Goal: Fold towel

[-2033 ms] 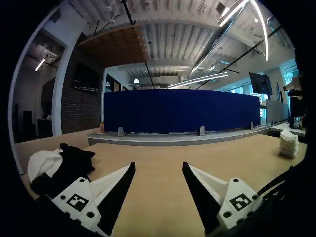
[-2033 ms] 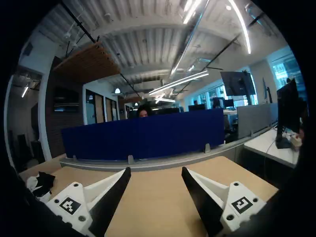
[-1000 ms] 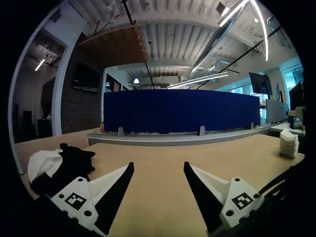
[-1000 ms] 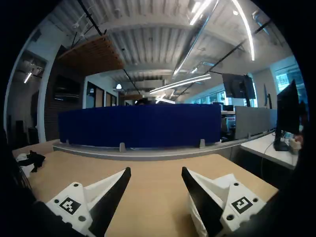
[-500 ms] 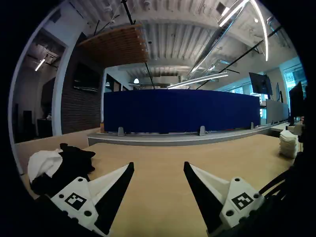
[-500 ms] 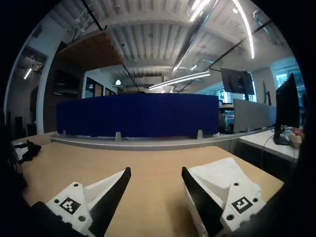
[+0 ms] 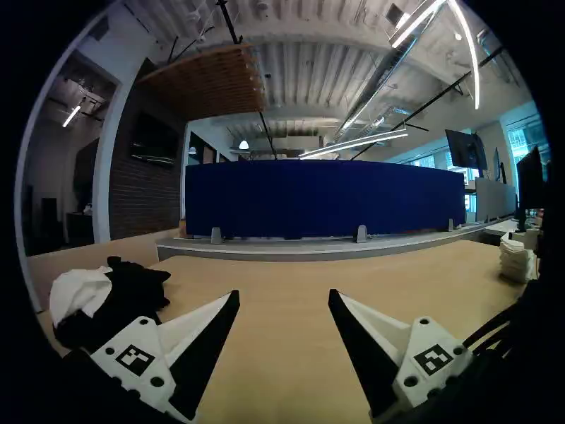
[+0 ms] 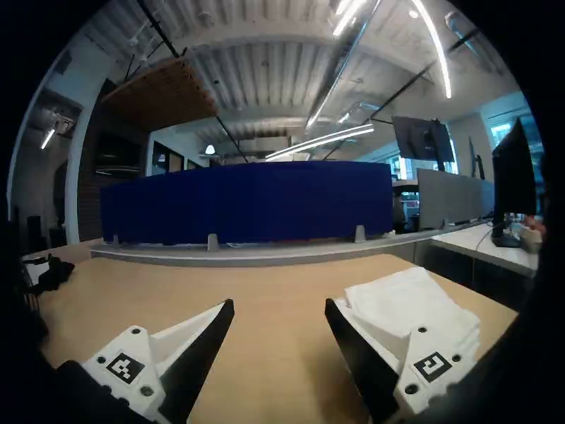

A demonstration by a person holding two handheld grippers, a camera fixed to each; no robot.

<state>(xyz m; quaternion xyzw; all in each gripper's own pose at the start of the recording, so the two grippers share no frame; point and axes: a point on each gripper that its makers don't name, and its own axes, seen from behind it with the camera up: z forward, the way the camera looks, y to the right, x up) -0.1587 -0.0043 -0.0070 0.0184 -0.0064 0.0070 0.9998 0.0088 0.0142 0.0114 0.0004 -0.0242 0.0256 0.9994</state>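
In the left gripper view my left gripper (image 7: pixel 282 311) hovers low over the wooden table (image 7: pixel 282 283), open, nothing between its fingers. A heap of white and black cloths (image 7: pixel 106 297) lies just left of its left finger. A stack of folded white towels (image 7: pixel 517 258) stands at the far right of that view. In the right gripper view my right gripper (image 8: pixel 279 318) is open and empty above the table (image 8: pixel 268 297). The stack of folded white towels (image 8: pixel 409 300) lies right behind its right finger. The cloth heap (image 8: pixel 46 272) sits far off at the left edge.
A blue divider panel (image 7: pixel 318 198) on a grey rail closes off the back of the table. Beyond the table's right edge stands another desk (image 8: pixel 487 251) with a monitor (image 8: pixel 512 184). Bare tabletop stretches between the heap and the stack.
The right gripper has come down and swung toward the folded stack, which now sits large beside its right finger. The left gripper has hardly moved. Both stayed open.
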